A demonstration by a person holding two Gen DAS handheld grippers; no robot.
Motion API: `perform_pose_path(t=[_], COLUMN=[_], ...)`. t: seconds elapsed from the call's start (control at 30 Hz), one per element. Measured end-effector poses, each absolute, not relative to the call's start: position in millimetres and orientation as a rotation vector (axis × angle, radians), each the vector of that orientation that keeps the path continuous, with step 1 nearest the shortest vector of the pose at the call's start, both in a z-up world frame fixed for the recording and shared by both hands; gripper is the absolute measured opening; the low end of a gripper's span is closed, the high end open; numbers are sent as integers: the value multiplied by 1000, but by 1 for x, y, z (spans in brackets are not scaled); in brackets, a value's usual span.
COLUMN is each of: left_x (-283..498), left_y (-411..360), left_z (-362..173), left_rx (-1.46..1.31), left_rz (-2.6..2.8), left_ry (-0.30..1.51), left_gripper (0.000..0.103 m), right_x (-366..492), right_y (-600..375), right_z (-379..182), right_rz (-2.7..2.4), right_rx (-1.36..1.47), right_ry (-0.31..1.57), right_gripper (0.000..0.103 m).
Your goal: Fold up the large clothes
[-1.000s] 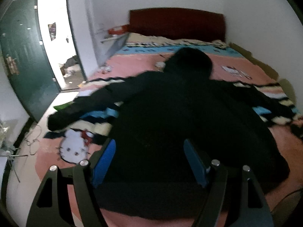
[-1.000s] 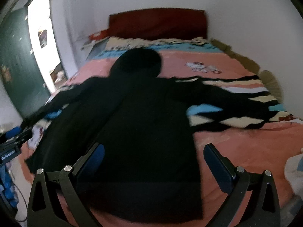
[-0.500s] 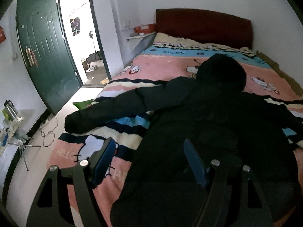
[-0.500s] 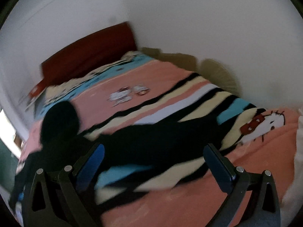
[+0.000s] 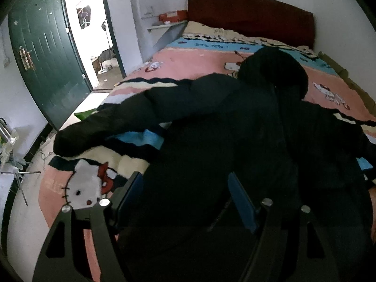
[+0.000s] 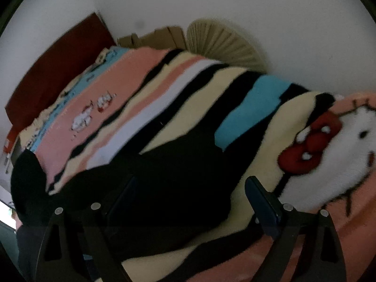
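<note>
One big black hooded padded jacket (image 5: pixel 230 127) lies spread flat on the striped pink cartoon-cat blanket (image 5: pixel 183 68), both sleeves flung out so I can fold them inward. My two tools both gape, holding nothing: the left gripper (image 5: pixel 185 199) hangs over the jacket's body, the right gripper (image 6: pixel 190 199) over the right sleeve (image 6: pixel 178 171), ready, I judge, to pinch it

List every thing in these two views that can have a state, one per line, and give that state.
Black hooded jacket: spread flat on the bed, not yet folded.
Jacket's left sleeve: stretched out sideways.
Jacket's right sleeve: stretched out, lying between the right fingers.
Hood: lying flat toward the headboard.
Green door: open.
Left gripper: open over the jacket.
Right gripper: open, holding nothing.
</note>
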State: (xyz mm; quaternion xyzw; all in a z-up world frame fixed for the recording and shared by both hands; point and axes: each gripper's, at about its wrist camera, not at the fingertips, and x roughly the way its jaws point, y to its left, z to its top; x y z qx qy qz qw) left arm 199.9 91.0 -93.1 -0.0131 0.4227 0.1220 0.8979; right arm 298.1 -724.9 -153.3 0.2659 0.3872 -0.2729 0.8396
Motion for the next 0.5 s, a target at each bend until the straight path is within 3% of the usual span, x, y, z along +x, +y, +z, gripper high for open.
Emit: perform_pose_path(t=[0.1,0.33,0.5], left_x=[203,201,191], left_y=[89,87,91], left_z=[-98,-101,-94], left_rx=[-27,-30,-54], left_rz=[247,224,207], left_ry=[888,904,882], left_gripper=[73,73,73], right_x=[306,314,313], right_y=[-730,-716,-691], right_z=[-172,-177,-142], right_rz=[-592,-536,-458], right_rx=[567,511,462], right_ry=[862,886,825], right_gripper=[82,28,19])
